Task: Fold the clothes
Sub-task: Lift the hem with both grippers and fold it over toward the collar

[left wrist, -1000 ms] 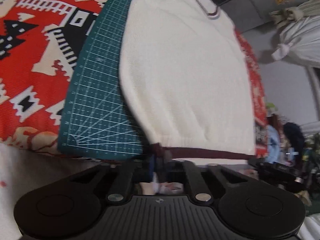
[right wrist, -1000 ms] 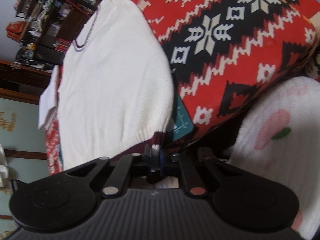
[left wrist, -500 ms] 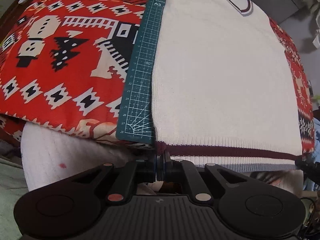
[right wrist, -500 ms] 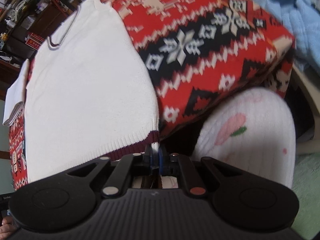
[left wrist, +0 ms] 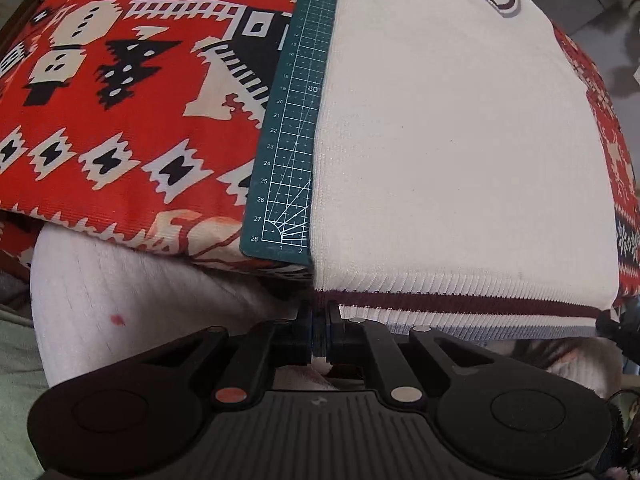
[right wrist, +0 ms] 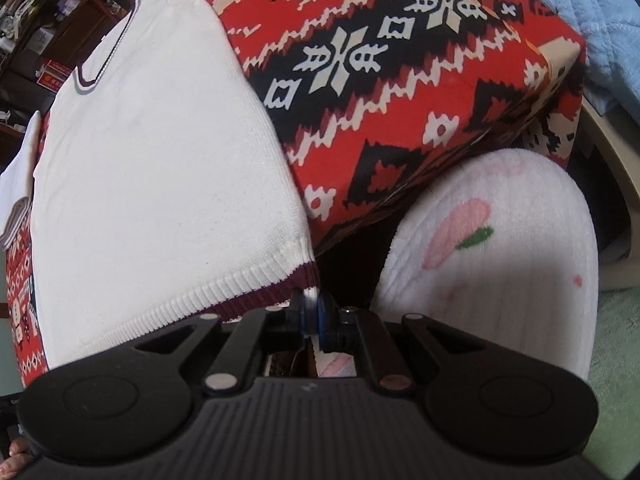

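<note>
hidden: the hem corners of the sweater [left wrist: 460,140] vanish between the closed pads of both tongs; most of the mat [left wrist: 294,128] lies under the sweater, only a strip along one side showing in the left view, and none of it shows in the right view.
cut off: the neckline runs off the top edge in the left view; a folded white cloth [right wrist: 18,184] is cropped at the frame edge in the right view.
hard to make out: the dim shelves at the top corner of the right view are too cluttered to name; what carries the blanket [left wrist: 120,100] cannot be told.
count: one sweater, white with a maroon hem stripe and maroon-trimmed v-neck; one green cutting mat; one red patterned blanket; two tongs; one pale blue cloth [right wrist: 592,28] at the far corner.
left tongs [left wrist: 319,320]: pinched tight on the sweater's hem at one bottom corner.
right tongs [right wrist: 313,312]: pinched tight on the hem at the other bottom corner.
sweater: spread flat, front up, on the blanket and mat, hem at the near edge, neck at the far end.
person: legs in fluffy white fabric [right wrist: 500,272] with pink marks, just below the blanket's edge.
</note>
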Action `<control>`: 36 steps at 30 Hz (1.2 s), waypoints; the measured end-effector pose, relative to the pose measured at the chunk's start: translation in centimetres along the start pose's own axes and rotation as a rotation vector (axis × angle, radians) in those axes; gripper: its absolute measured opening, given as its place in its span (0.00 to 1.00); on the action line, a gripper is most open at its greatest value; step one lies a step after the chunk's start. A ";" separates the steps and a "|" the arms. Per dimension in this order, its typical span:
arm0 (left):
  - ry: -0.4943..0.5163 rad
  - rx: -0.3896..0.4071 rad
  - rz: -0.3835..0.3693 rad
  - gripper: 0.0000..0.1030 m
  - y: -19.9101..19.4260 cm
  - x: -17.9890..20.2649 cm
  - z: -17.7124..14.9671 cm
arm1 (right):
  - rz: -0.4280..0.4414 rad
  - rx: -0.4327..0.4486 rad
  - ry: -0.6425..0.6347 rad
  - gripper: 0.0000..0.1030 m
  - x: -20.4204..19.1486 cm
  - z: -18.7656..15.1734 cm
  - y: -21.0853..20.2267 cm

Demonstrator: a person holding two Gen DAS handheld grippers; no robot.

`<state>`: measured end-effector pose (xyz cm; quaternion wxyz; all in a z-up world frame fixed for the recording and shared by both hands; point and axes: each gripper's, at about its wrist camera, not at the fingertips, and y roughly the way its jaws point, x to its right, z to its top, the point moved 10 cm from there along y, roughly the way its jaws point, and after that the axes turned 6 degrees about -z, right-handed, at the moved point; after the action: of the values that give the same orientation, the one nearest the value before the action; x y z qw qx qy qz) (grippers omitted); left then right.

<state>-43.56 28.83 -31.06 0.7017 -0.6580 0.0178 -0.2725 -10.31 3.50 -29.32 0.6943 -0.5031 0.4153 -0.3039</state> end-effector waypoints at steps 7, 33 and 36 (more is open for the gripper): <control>0.006 0.001 -0.002 0.06 0.1 0.2 -0.1 | -0.010 0.017 -0.026 0.06 0.0 -0.1 0.1; 0.020 -0.046 -0.038 0.06 -2.2 -0.2 -4.6 | 0.043 0.018 0.045 0.03 3.1 -3.1 -4.0; 0.007 -0.028 -0.072 0.06 -3.9 0.2 -4.5 | 0.076 0.037 0.048 0.03 2.8 -2.8 -5.5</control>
<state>-46.48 24.71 -27.97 0.6821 -0.6673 0.0005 -0.2993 -11.53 -1.79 -25.26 0.7044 -0.4667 0.4449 -0.2967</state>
